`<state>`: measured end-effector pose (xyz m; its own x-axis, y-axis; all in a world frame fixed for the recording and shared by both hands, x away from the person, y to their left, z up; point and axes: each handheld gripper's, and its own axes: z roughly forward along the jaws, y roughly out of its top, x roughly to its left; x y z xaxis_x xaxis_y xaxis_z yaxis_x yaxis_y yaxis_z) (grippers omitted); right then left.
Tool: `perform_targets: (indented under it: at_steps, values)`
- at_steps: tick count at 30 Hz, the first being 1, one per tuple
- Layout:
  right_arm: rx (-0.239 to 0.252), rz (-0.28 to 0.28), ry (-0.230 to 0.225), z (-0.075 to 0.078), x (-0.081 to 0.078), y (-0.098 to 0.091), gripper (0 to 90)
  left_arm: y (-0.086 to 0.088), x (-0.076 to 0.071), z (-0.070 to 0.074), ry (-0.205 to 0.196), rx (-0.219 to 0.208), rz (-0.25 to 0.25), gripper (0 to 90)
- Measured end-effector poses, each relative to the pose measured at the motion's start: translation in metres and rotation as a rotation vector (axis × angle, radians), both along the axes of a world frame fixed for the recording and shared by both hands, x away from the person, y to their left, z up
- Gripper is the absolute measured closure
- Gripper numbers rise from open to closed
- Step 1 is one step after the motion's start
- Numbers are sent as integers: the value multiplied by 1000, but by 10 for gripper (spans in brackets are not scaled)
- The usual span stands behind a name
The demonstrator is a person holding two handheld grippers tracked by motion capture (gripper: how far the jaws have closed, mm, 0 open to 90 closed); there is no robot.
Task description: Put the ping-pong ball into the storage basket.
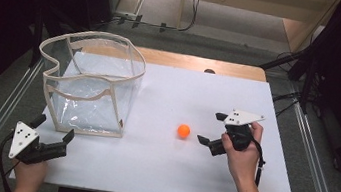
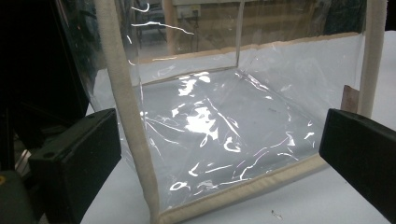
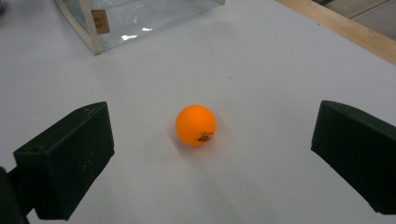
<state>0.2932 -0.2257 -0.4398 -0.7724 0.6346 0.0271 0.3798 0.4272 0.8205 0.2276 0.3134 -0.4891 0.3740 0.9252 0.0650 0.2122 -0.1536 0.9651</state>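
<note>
1. Right gripper (image 1: pixel 213 131) sits right of centre in the high view with its jaws spread wide and nothing between them. A hand (image 1: pixel 242 154) wraps the body from below, and the grey three-cornered plate on top points toward the upper right of the frame.
2. Orange ball (image 1: pixel 183 131) lies on the white table (image 1: pixel 168 171) just left of that gripper's jaws, a little below the middle of the frame. It isn't touching either jaw.
3. From the right gripper view, the ball (image 3: pixel 196 125) is dead centre, resting on the table with a small dark print on its lower side. The two black jaws stand at the lower left and lower right of the frame, well apart from the ball on both sides.
4. Left gripper (image 1: pixel 55 135) is in the lower left corner of the high view, jaws also wide open and holding nothing. It points up toward the bag.
5. Clear bag (image 1: pixel 92 82) with beige trim stands upright in the upper left part of the high view, top open and the rim a bit wavy. Its near bottom edge is just above the left gripper's jaws.
6. In the left gripper view, the bag (image 2: pixel 224 121) takes up most of the frame. One beige corner seam runs down the left-centre, the bottom trim crosses the lower right, and the plastic is crinkly with glare.
7. Ball and bag are apart, with bare table between them.
</note>
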Motion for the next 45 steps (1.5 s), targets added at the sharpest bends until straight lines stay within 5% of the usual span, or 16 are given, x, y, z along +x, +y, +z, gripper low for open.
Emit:
perform_targets:
  at_steps: [45]
  values:
    - [-187, 123, 189, -9, 37, 51, 0, 0, 0, 0, -1, 1, -3, 0]
